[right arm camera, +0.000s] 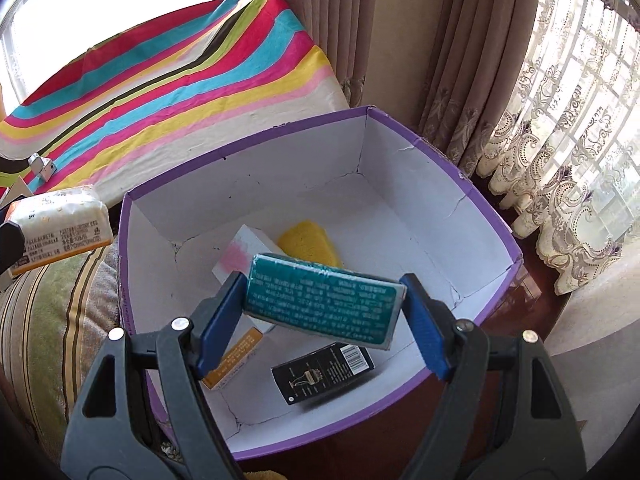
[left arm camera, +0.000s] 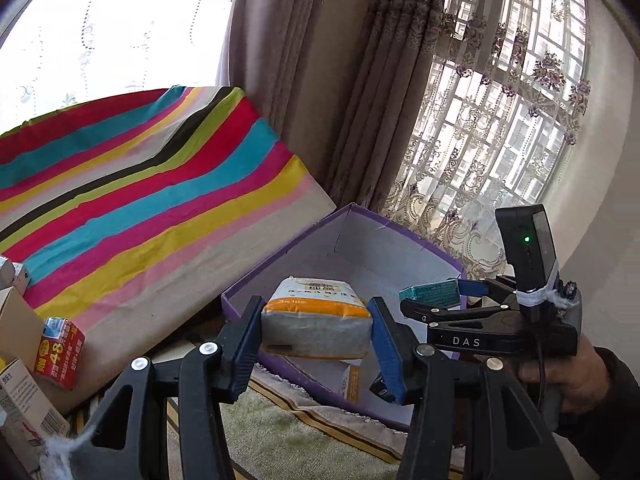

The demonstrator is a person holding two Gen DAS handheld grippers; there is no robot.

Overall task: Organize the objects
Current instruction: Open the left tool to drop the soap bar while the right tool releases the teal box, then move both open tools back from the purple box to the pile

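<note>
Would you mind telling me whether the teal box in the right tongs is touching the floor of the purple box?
Apart. The right wrist view shows the teal box clamped between both blue pads, hanging above the purple box floor.

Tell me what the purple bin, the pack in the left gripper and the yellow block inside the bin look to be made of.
Purple bin: likely cardboard, matte white inside; its walls show creases and cracks.
Pack: soft tissue in thin glossy plastic film; its corners look rounded and the wrap shines.
Yellow block: probably sponge or foam; the surface looks matte and porous.
</note>
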